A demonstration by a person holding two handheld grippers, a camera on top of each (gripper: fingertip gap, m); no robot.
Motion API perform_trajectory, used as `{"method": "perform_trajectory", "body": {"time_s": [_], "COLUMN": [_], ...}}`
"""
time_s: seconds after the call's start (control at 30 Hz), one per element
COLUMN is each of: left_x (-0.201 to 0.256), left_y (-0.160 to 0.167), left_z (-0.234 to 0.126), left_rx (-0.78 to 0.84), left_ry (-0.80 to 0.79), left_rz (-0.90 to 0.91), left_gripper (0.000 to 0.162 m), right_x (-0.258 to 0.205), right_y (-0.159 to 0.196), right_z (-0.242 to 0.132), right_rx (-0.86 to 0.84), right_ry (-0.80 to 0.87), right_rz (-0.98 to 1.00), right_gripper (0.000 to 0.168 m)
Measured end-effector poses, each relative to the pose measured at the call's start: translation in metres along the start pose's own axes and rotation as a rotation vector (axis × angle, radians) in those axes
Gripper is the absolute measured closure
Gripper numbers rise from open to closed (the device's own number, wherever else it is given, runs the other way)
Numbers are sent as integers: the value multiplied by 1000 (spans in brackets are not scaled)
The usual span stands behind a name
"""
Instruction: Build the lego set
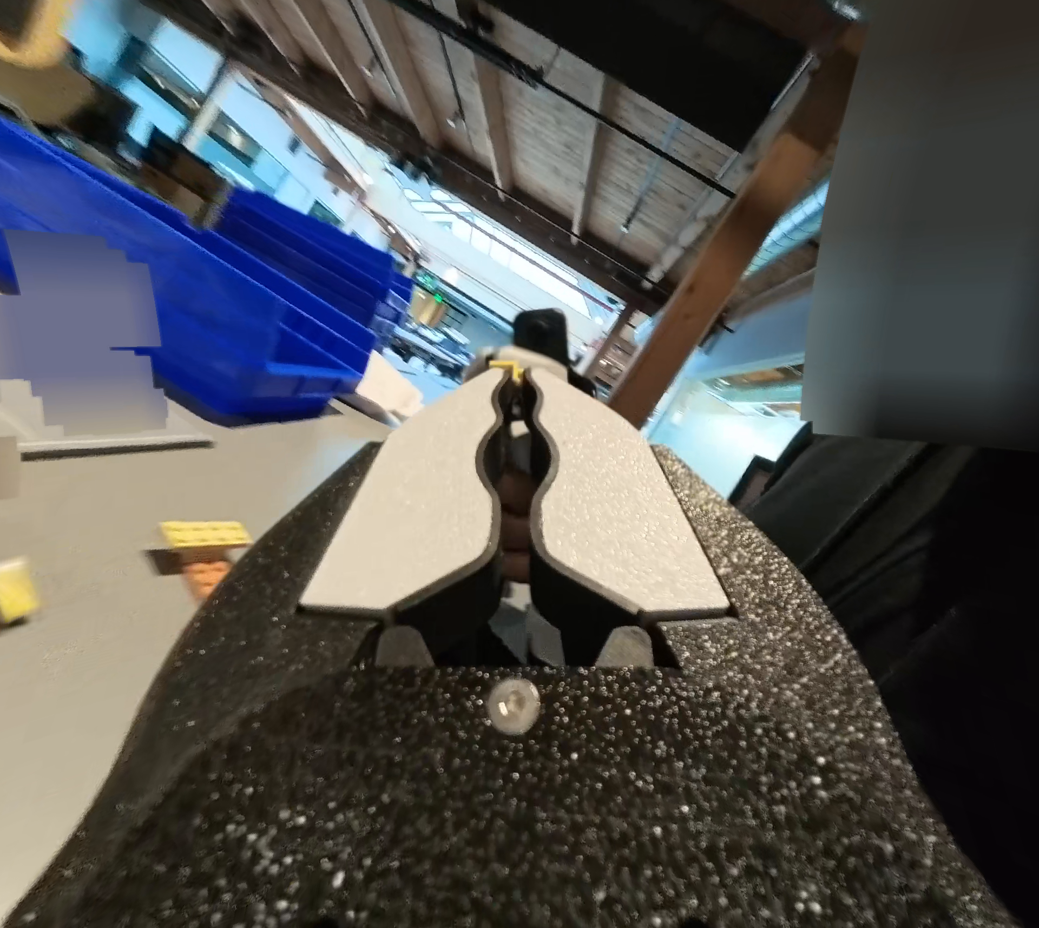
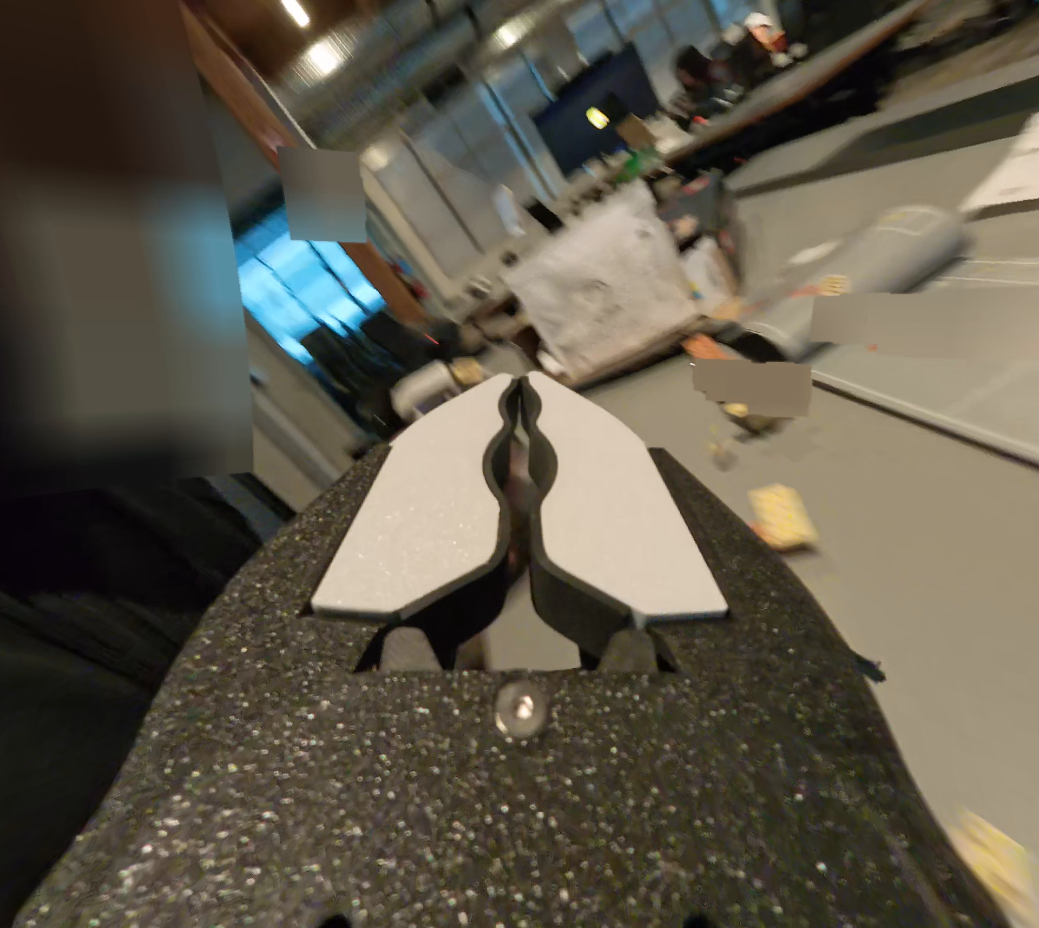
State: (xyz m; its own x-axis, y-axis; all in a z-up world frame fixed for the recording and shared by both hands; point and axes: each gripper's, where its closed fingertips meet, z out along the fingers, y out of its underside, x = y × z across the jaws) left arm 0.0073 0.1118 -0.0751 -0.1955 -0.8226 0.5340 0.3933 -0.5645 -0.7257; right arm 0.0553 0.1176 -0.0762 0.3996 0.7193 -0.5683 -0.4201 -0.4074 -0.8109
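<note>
The left gripper [image 1: 513, 379] is raised off the grey desk [image 1: 90, 519] and tilted upward, its grey fingers [image 1: 427, 496] closed at the tips on a small yellow lego piece [image 1: 509, 368], which sits right at the tip line and pokes slightly beyond it. Past those tips the other gripper's grey and black front shows, very near the piece. On the desk to the left lies a yellow studded plate [image 1: 205, 534] on an orange brick, with another yellow brick [image 1: 17, 592] near the left edge of the view. Blue bins [image 1: 270, 294] stand at the far side of the desk.

The right gripper [image 2: 522, 384] has its fingers [image 2: 613, 507] pressed together with nothing visible between them. A yellow plate [image 2: 781, 516] lies on the desk to their right, well apart from them.
</note>
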Motion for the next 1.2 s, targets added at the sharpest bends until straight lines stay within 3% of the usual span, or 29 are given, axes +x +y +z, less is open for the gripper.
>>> {"method": "perform_trajectory", "body": {"time_s": [0.17, 0.33, 0.47, 0.6, 0.9, 1.2], "left_x": [-9, -25, -30, -28, -26, -22], "left_y": [-17, -34, -45, -53, -67, -74], "left_z": [-20, -38, -55, -66, -83, -89], "left_rx": [1, -15, -6, 17, 69, 111], "left_ry": [-61, -174, -250, -251, -190, -126], "left_rz": [103, 252, 342, 359, 302, 248], "left_gripper": [160, 160, 160, 160, 160, 160], "right_x": [28, 54, 77, 102, 134, 140], "right_y": [26, 62, 80, 86, 93, 96], "right_z": [-2, 29, 59, 80, 92, 93], "right_rx": [-305, -639, -813, -902, -976, -975], "right_ry": [227, 338, 422, 536, 695, 703], "right_rz": [-270, -507, -676, -750, -654, -565], "right_gripper": [159, 157, 161, 160, 154, 146]}}
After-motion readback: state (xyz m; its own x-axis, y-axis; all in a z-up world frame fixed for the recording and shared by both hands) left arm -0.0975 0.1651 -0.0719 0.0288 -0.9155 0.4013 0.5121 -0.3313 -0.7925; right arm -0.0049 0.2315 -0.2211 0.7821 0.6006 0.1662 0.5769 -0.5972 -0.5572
